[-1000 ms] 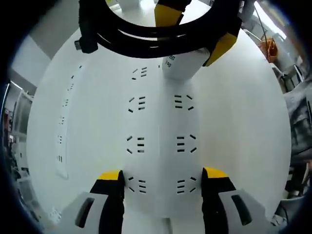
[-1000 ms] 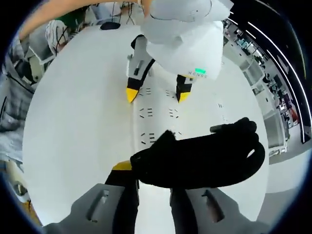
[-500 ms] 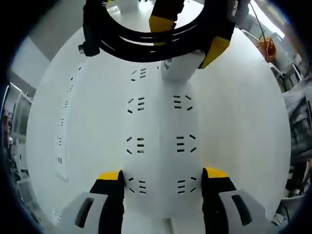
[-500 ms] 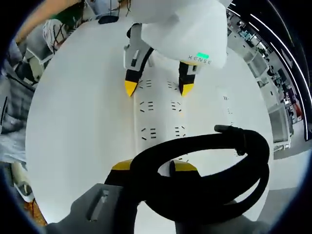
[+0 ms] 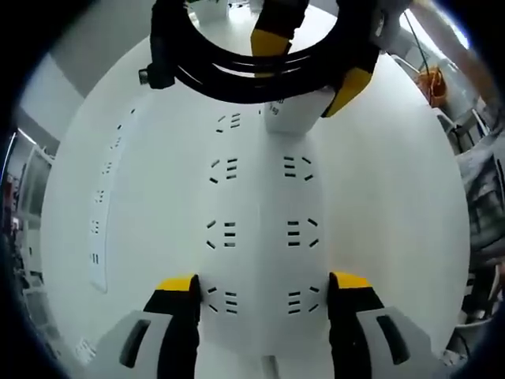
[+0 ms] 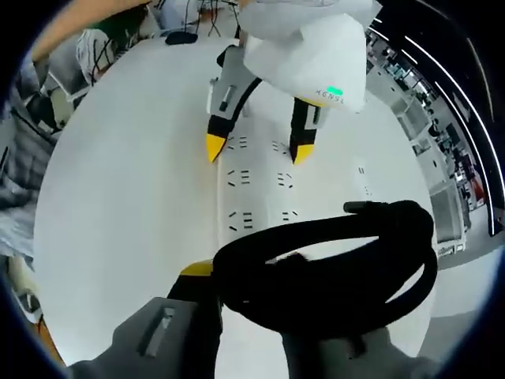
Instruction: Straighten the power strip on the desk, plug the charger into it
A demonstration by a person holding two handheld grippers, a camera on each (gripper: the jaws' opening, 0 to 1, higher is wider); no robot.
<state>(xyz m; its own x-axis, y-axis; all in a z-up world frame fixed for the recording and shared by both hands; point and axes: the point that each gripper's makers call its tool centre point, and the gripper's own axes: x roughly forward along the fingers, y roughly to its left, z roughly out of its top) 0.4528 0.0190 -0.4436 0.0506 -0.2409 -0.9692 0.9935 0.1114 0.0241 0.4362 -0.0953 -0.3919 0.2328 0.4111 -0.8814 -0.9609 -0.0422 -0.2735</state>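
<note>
A white power strip (image 5: 260, 229) with two columns of sockets lies lengthwise on the white table (image 5: 387, 205). My left gripper (image 5: 264, 282) straddles its near end, jaws against both long sides; it comes in from above in the right gripper view (image 6: 258, 148), over the strip (image 6: 260, 197). At the strip's far end, my right gripper (image 5: 309, 61) is shut on a white charger (image 5: 288, 117) whose base meets the right socket column. The charger's black coiled cable (image 5: 252, 75) hangs around it. That coil (image 6: 331, 268) covers my right gripper (image 6: 248, 272) and the charger.
A second white power strip (image 5: 99, 229) lies along the table's left side, seen at the right in the right gripper view (image 6: 363, 181). A small black object (image 6: 181, 36) sits at the far table edge. Orange clutter (image 5: 434, 79) and office furniture stand beyond the table.
The right gripper has shifted slightly with the charger, and the black coil has swung up across its view. The left gripper and the power strip have stayed put.
</note>
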